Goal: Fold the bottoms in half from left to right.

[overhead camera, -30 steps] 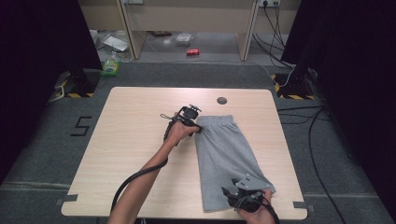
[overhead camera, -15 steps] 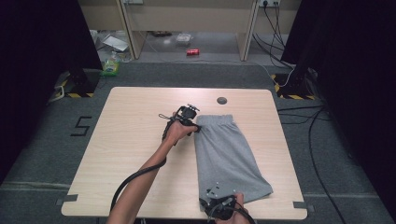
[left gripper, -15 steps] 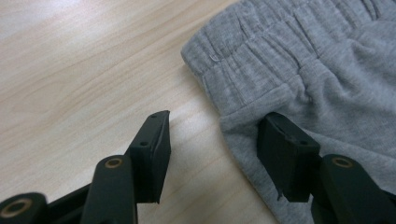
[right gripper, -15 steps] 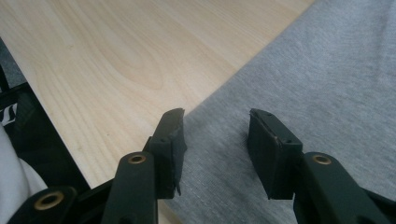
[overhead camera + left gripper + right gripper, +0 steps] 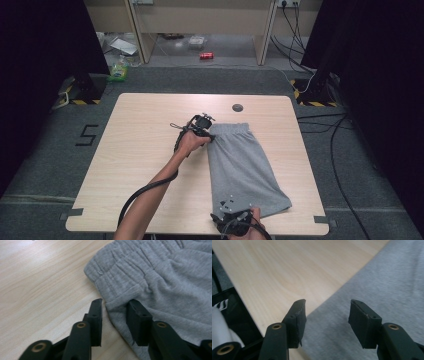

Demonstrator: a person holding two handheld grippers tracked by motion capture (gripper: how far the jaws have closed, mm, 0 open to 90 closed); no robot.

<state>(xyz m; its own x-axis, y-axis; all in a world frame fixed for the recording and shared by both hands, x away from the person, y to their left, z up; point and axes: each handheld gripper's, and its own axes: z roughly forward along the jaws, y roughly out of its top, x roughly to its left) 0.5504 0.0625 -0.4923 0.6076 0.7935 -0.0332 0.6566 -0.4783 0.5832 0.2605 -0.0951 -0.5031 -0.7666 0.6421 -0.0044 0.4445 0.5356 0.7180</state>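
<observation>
Grey shorts (image 5: 245,165) lie folded lengthwise on the wooden table (image 5: 150,150), waistband at the far end. My left gripper (image 5: 210,134) is at the waistband's left corner. In the left gripper view its jaws (image 5: 115,312) have just been closing and stand either side of the shorts' (image 5: 162,277) folded edge, with bare wood still showing beside one pad. My right gripper (image 5: 229,207) is at the near hem by the table's front edge. Its jaws (image 5: 327,315) have just been opening and stand apart over the edge of the cloth (image 5: 387,277), pressing on nothing.
A round cable hole (image 5: 237,107) sits in the table beyond the waistband. The table's front edge runs right beside my right gripper. On the floor behind lie a red can (image 5: 206,55), a green bottle (image 5: 118,70) and cables (image 5: 320,125) at the right.
My right gripper has slid left along the near hem, from its right corner towards its left one. The left hand has stayed at the waistband.
</observation>
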